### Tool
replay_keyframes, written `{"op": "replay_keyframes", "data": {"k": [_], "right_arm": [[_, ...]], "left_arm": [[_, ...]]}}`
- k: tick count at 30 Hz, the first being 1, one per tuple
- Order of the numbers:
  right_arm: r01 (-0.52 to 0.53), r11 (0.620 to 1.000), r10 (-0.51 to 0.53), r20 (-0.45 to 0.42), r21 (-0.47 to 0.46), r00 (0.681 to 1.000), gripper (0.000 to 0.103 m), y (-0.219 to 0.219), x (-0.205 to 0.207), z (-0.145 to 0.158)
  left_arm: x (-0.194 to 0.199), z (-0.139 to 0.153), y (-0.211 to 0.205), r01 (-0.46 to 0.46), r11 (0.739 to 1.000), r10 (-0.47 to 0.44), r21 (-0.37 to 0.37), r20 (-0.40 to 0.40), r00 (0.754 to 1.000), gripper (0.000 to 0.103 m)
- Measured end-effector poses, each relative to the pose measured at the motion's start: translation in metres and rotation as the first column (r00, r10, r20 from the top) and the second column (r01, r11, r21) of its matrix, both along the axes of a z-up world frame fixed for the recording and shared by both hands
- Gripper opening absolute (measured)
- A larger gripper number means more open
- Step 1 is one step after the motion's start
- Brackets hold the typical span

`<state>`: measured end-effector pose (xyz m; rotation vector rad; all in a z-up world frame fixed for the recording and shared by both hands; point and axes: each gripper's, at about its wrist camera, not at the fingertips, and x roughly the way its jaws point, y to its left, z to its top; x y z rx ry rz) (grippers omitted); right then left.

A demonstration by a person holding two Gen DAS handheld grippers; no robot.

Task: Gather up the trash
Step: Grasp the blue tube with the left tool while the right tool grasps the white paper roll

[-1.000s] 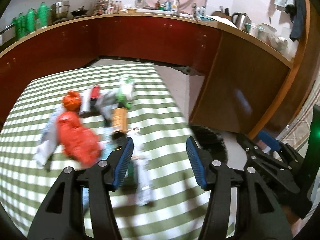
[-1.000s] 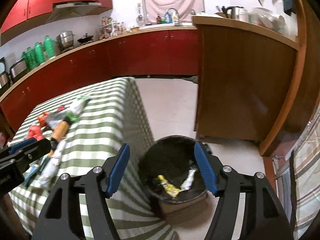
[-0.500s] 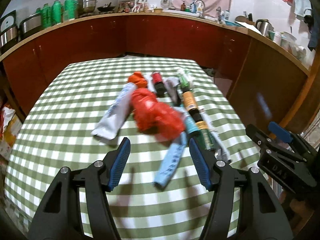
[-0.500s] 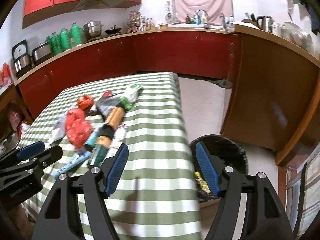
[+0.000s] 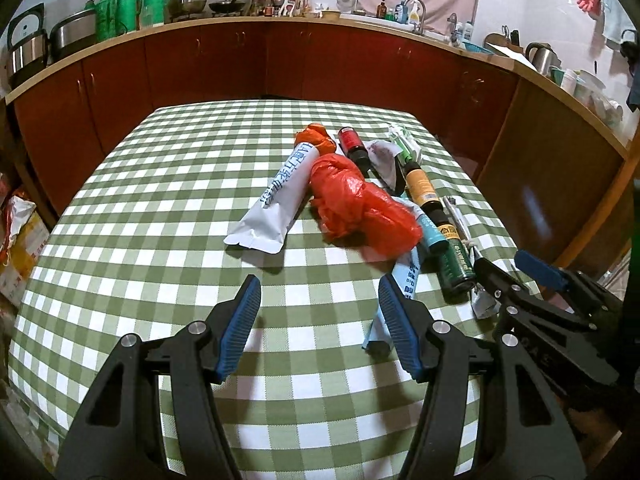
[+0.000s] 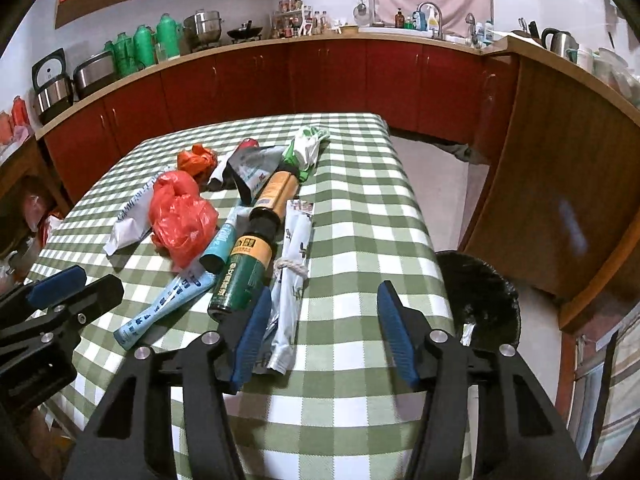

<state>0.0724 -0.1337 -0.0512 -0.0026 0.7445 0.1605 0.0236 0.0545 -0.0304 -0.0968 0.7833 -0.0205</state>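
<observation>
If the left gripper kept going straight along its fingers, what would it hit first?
Probably bare tablecloth first, then the white pouch and red plastic bag. The left gripper is open; depth is hard to judge.

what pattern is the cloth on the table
Green and white checks on the tablecloth, clearest in the left wrist view.

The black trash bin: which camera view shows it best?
The right wrist view. The black trash bin stands on the floor beside the table's right edge, part of its rim and inside visible. The left wrist view does not show it.
</observation>
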Motion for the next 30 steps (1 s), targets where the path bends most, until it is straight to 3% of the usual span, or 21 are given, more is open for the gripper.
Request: {"op": "replay_keyframes", "data": {"k": [7,14,28,30], "right_arm": [[-0.033,0.999,0.033,0.001,-0.027,0.999,0.043,0.013,0.002,0.000],[-0.064,0.998,0.064,-0.016,0.003,0.998,0.020,0.015,0.002,-0.003],[-0.010,1.000,0.009,0.038,0.013,0.999,0.019,-0.019,-0.004,0.009],[-0.004,1.000,0.003,0.038,0.016,0.999,0.019,-0.024,-0.005,0.008]], "left_arm": [[0.002,-0.004,-0.004,0.015,1.000,-0.015,-0.007,-0.007,1.000,0.060],[0.004,-0.006,-0.007,0.021,1.000,-0.022,-0.014,-0.010,1.000,0.060],[0.008,-0.010,-0.032,0.091,0.996,-0.091,-0.011,-0.018,0.996,0.060],[0.010,-0.013,-0.037,0.105,0.995,-0.105,-0.001,-0.031,0.994,0.055]]}}
